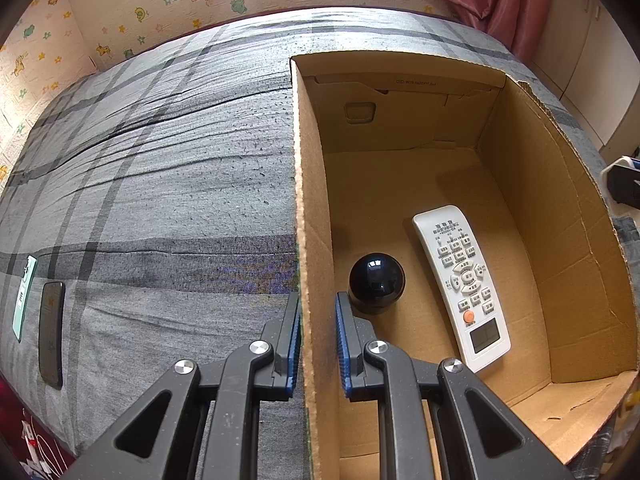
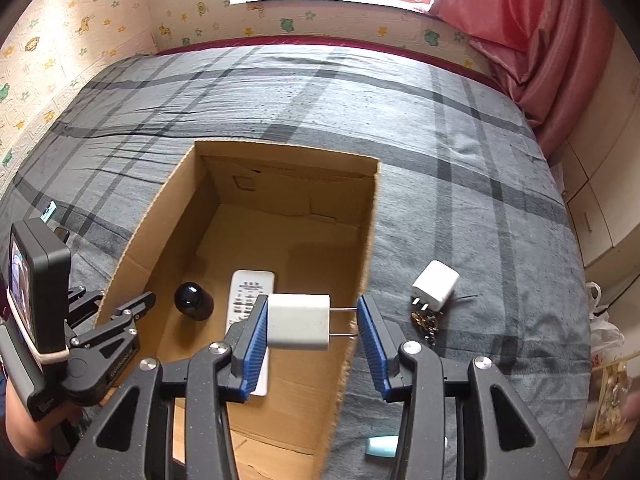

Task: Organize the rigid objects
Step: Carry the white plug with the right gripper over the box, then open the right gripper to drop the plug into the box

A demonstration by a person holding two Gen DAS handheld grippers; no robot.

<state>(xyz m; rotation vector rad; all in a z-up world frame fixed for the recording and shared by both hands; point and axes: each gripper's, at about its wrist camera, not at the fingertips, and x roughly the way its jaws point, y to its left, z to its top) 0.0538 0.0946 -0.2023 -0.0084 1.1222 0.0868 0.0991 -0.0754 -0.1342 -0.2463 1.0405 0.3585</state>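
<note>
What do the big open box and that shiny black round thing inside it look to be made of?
The box: corrugated cardboard, matte brown, with ragged torn edges. The black round thing: probably glossy plastic or glass; it mirrors the window as bright spots.

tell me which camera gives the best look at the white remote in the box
The left wrist view: the white remote lies unobstructed on the cardboard box floor, buttons and display legible. In the right wrist view the charger and a gripper finger cover most of it.

Left gripper (image 1: 318, 336) tilted downward, jaws clamped; right gripper (image 2: 310, 332) likewise tilted, jaws gripping.
</note>
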